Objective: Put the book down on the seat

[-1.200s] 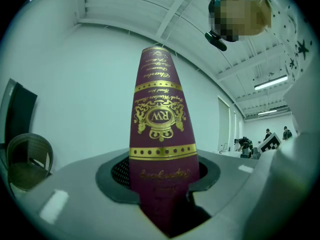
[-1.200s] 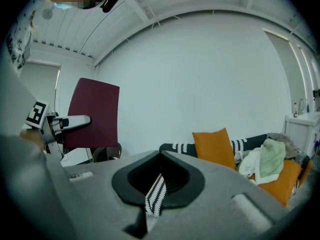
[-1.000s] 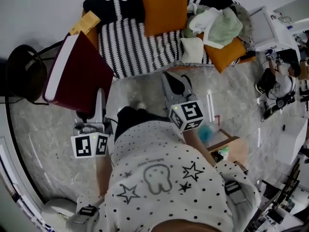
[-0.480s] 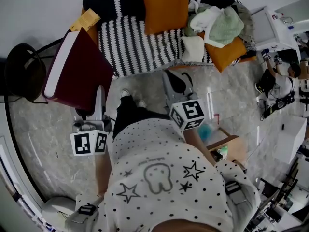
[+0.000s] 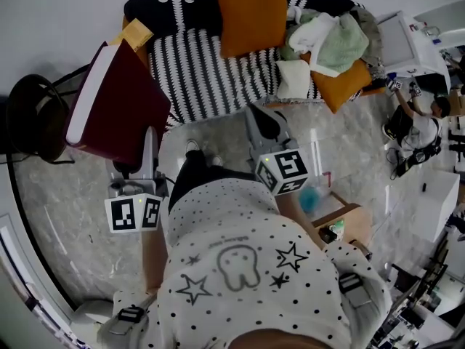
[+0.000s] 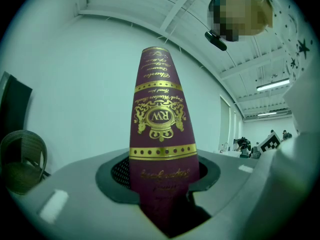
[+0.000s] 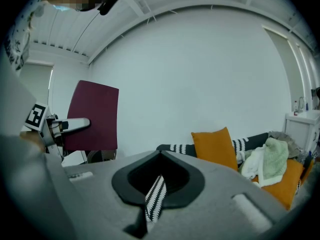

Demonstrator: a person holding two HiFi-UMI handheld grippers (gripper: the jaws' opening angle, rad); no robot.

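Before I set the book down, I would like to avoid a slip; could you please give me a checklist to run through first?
1. Grip on the book: ok; the left gripper is closed on its spine end.
2. Book over the striped seat: not ok; it hangs beside the sofa's left end, near the black chair.
3. Landing spot: ok; the seat's left part is bare, while the orange cushion and cloths lie further back and right.
4. Book level: not ok; it stands upright.
5. Right gripper free: ok; nothing between its jaws.
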